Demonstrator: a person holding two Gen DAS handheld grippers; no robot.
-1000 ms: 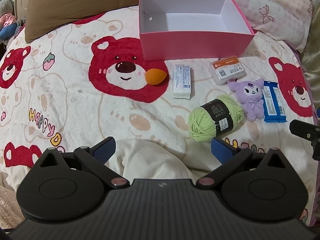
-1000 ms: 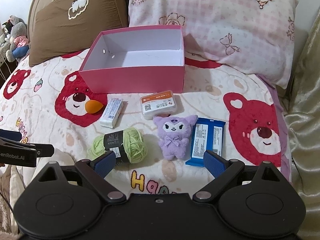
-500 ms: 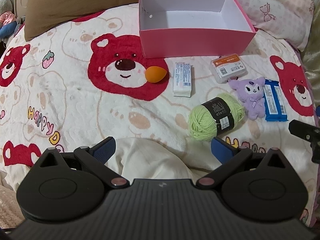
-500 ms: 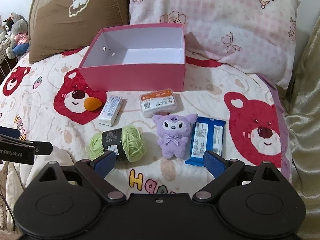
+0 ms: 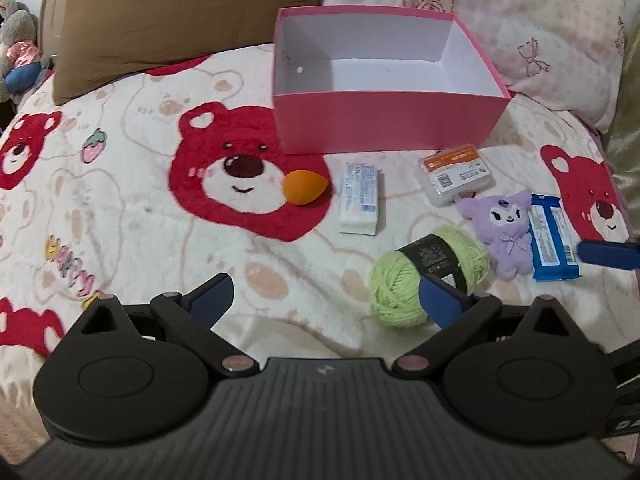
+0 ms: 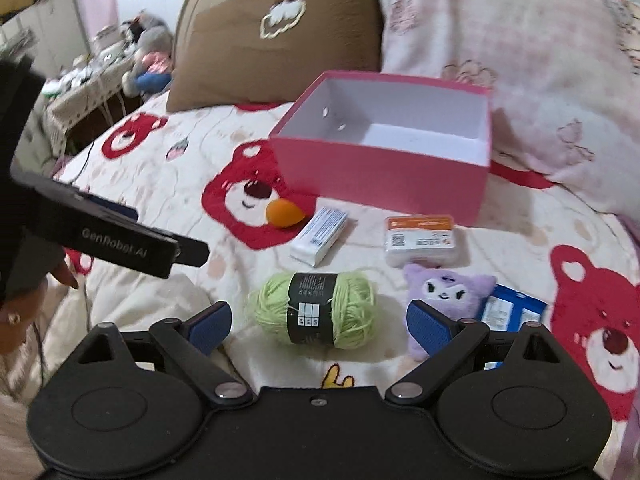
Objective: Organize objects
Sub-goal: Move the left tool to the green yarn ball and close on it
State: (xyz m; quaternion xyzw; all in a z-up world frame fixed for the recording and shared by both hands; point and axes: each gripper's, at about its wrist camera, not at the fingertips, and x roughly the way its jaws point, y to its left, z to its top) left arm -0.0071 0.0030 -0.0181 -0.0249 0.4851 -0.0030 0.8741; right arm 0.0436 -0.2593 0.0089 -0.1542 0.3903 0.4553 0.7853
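Note:
An open pink box (image 5: 390,128) (image 6: 384,160) stands empty on the bed. In front of it lie an orange sponge (image 5: 304,187) (image 6: 283,213), a white packet (image 5: 359,203) (image 6: 320,235), a clear case with an orange label (image 5: 456,174) (image 6: 421,240), a green yarn ball (image 5: 428,272) (image 6: 316,309), a purple plush (image 5: 506,236) (image 6: 444,300) and a blue packet (image 5: 554,242) (image 6: 514,312). My left gripper (image 5: 324,300) is open and empty, left of the yarn. My right gripper (image 6: 318,322) is open, with the yarn just ahead between its fingers.
A bear-print blanket (image 5: 120,216) covers the bed. A brown pillow (image 5: 180,20) and a pink pillow (image 5: 540,32) lie behind the box. The left gripper's body (image 6: 108,236) shows at the left of the right wrist view. A cluttered side table (image 6: 88,84) stands beyond the bed.
Both grippers moved forward toward the objects. The right gripper swung left, from facing the purple plush to facing the yarn ball. Both stay open.

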